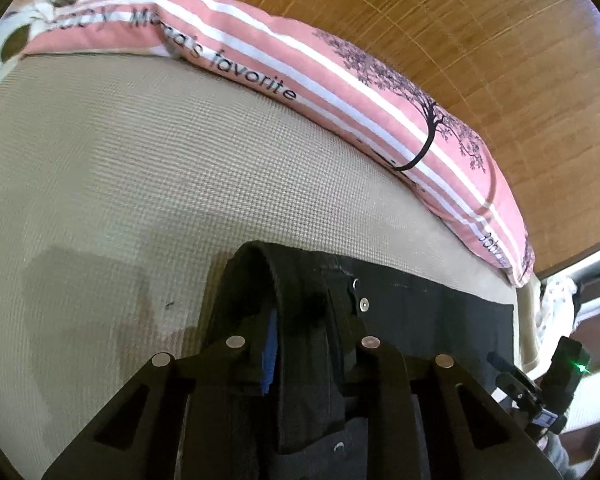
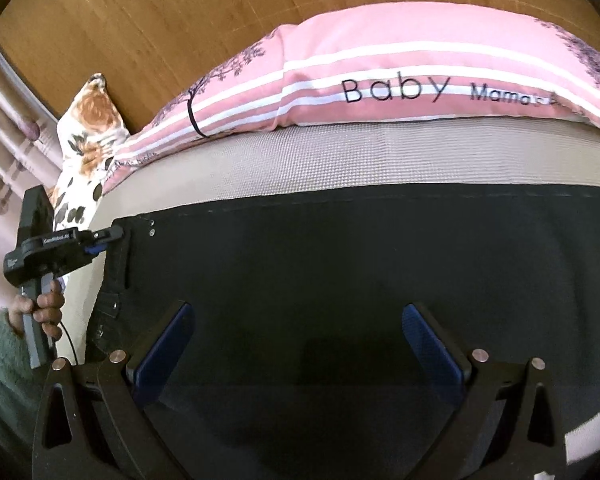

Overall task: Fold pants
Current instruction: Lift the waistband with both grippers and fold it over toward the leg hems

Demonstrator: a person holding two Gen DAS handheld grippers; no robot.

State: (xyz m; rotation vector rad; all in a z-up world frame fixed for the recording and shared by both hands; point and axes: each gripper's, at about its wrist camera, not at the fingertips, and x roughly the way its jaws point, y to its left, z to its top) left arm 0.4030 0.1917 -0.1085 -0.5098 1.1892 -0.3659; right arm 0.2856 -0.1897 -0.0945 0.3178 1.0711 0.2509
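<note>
Black pants [image 2: 320,272] lie spread flat on a beige textured bed surface [image 2: 300,160]. My left gripper [image 1: 300,320] is shut on the pants' waistband [image 1: 268,276] near the metal button, and the band is bunched up between its jaws. The left gripper also shows in the right wrist view [image 2: 104,240] at the pants' left corner. My right gripper [image 2: 296,344] is open, its blue pads [image 2: 428,336] spread wide just above the dark cloth, holding nothing. The right gripper appears in the left wrist view [image 1: 504,364] at the pants' far edge.
A long pink striped pillow [image 1: 340,80] with black lettering lies along the far edge of the bed, against a wooden headboard [image 1: 460,40]. A floral cushion [image 2: 92,120] sits at the left end. A hand in a green sleeve [image 2: 40,308] holds the left gripper's handle.
</note>
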